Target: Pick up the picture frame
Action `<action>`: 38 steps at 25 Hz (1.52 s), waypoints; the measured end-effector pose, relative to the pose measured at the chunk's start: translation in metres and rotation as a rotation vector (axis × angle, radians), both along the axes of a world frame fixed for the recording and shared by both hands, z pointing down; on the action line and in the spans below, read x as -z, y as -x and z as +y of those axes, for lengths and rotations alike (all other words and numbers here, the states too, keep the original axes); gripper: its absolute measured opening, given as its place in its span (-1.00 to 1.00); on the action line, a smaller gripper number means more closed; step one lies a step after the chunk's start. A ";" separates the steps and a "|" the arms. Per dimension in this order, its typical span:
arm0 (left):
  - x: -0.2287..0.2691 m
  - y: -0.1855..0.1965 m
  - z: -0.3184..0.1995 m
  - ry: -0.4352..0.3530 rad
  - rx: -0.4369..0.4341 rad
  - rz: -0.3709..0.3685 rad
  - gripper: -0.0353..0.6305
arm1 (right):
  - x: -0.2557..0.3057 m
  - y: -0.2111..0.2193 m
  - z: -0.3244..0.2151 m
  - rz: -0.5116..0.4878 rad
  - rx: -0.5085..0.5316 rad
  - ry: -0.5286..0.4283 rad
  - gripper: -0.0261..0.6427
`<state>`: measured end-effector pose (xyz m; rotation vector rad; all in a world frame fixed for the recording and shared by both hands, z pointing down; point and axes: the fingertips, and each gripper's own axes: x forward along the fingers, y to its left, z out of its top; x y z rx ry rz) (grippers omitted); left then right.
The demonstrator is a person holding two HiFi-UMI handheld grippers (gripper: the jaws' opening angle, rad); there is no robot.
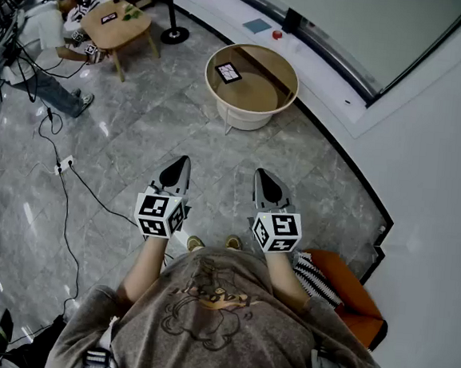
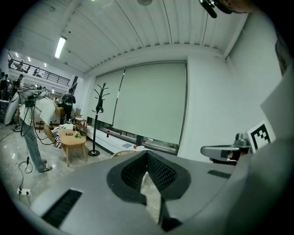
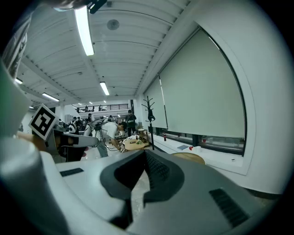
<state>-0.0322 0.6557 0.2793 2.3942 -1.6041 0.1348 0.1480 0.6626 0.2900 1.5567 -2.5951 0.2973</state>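
A small dark-framed picture frame (image 1: 228, 72) lies flat on a round, light wooden table (image 1: 280, 71) on the grey floor ahead of me. My left gripper (image 1: 183, 161) and right gripper (image 1: 261, 174) are held side by side at waist height, well short of that table, and both point toward it. Each has its jaws shut with nothing between them. In the left gripper view the left gripper (image 2: 147, 153) hides most of the table, so only its rim (image 2: 120, 153) shows. The right gripper (image 3: 143, 153) has the round table (image 3: 189, 157) just to its right.
A low wooden table (image 1: 116, 23) stands at the far left, with a person (image 1: 43, 35) bent beside it. A coat stand base (image 1: 175, 34) sits near the window ledge. Cables (image 1: 62, 180) run across the floor on my left. An orange seat (image 1: 341, 289) stands by the white wall on my right.
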 end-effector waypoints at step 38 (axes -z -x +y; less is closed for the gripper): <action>-0.035 0.056 -0.083 0.030 -0.061 0.023 -0.87 | -0.027 0.054 -0.078 -0.051 -0.046 -0.021 -0.88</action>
